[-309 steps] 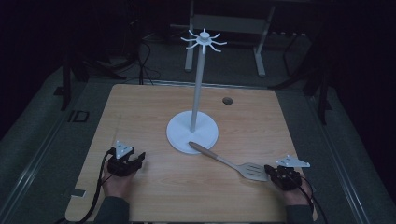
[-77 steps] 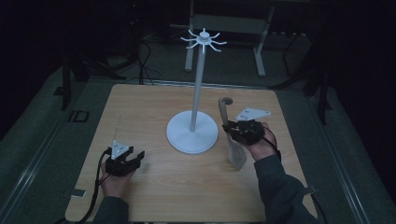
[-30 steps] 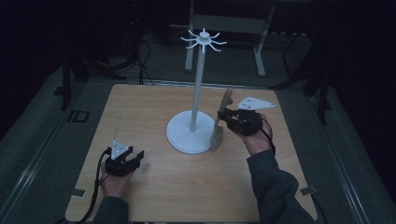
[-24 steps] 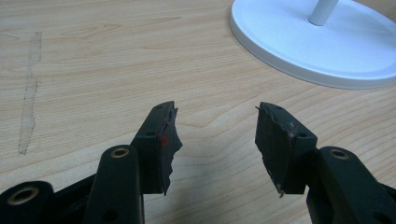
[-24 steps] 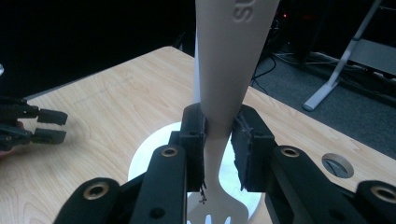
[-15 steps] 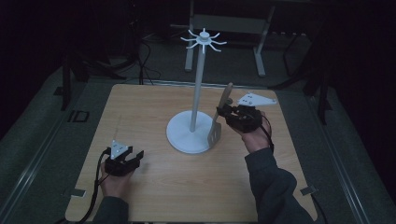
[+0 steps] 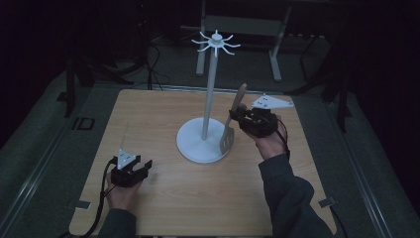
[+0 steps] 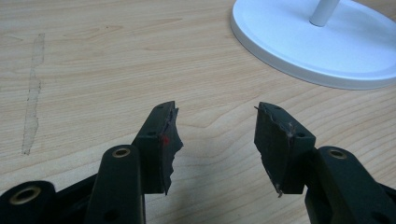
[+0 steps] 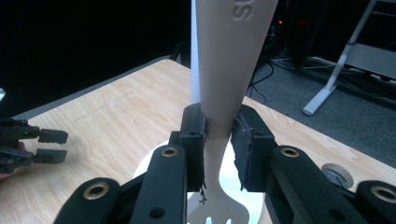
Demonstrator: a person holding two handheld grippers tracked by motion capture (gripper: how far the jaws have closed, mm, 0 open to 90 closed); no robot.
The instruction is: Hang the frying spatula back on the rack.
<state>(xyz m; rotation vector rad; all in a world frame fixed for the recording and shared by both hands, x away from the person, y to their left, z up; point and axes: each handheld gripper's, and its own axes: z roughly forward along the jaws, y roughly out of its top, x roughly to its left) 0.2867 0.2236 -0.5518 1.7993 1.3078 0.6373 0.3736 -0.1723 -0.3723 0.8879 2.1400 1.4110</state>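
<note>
You've got the spatula (image 7: 233,119) pinched mid-handle in the right gripper (image 7: 238,117), blade hanging down over the stand's base (image 7: 190,146) and handle end up, which makes sense if that end is headed for the hooks (image 7: 216,41) up top. Your left gripper (image 7: 143,166) sits near the table's (image 7: 148,114) front left corner, fingers spread, holding nothing, out of the way.
</note>
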